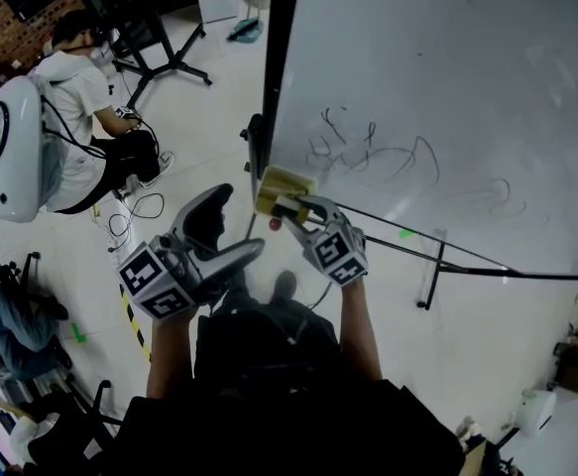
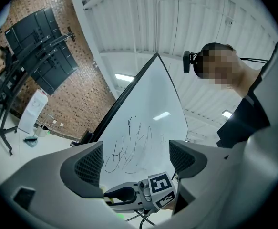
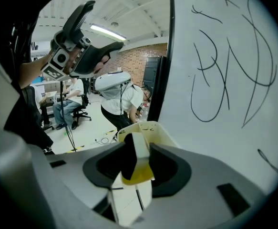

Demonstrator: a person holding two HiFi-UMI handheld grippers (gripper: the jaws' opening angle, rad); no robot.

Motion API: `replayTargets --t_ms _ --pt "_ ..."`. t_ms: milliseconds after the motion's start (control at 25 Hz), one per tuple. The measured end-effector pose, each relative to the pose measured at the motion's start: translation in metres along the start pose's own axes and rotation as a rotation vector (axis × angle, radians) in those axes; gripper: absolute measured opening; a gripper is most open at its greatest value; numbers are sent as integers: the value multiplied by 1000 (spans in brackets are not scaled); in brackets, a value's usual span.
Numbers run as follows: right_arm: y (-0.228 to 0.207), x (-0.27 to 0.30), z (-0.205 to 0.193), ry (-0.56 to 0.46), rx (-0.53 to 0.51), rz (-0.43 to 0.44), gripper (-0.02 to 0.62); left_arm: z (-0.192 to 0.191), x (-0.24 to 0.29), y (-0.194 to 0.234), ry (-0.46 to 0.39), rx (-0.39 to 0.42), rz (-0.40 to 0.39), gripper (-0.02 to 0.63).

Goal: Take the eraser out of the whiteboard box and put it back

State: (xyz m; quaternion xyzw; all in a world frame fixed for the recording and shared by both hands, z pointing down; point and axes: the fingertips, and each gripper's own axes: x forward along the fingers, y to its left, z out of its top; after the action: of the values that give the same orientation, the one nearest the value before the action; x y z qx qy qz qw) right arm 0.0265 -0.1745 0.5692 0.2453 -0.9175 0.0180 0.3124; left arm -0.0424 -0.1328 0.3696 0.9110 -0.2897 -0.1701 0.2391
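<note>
1. The left gripper (image 2: 136, 157) is parked off to one side and tipped a little upward. Its grey jaws are spread wide, and the ribbed dark pads face nothing but air. I'd guess it simply waits, since this job needs one hand.
2. The right gripper (image 1: 298, 209) angles down at the board's edge. Its jaws are clamped on the eraser (image 3: 138, 149), with the dark pads against its two broad faces. Gripping across the flat sides looks sensible, as it gives the pads the widest bearing on a thin block.
3. The eraser is a slim block with a pale hard back, a dark felt-looking face and a yellowish near end. It stands on edge between the jaws with its far end at the mouth of the whiteboard box (image 3: 153, 128). I cannot tell whether it has cleared the box.
4. The box is a cream plastic tray, open-topped with a rounded rim. It sits by the board's dark frame, presumably to keep the eraser within reach.
5. The whiteboard (image 1: 447, 97) is smooth and glossy, with loose black marker scribbles (image 1: 368, 152) above the box.
6. Well beyond, a seated person (image 1: 75, 92) in a white top has a rounded white pack (image 1: 6, 147) beside them. A brick wall (image 2: 57, 104) closes the room.
</note>
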Motion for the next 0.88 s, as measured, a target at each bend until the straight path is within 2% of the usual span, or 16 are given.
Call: replayTargets --t_ms 480,880 --pt "-2 -12 8 -22 -17 -13 170 0 -3 -1 -4 7 13 430" --pt "-12 -48 50 -194 53 -3 161 2 -1 -4 -8 12 7 430"
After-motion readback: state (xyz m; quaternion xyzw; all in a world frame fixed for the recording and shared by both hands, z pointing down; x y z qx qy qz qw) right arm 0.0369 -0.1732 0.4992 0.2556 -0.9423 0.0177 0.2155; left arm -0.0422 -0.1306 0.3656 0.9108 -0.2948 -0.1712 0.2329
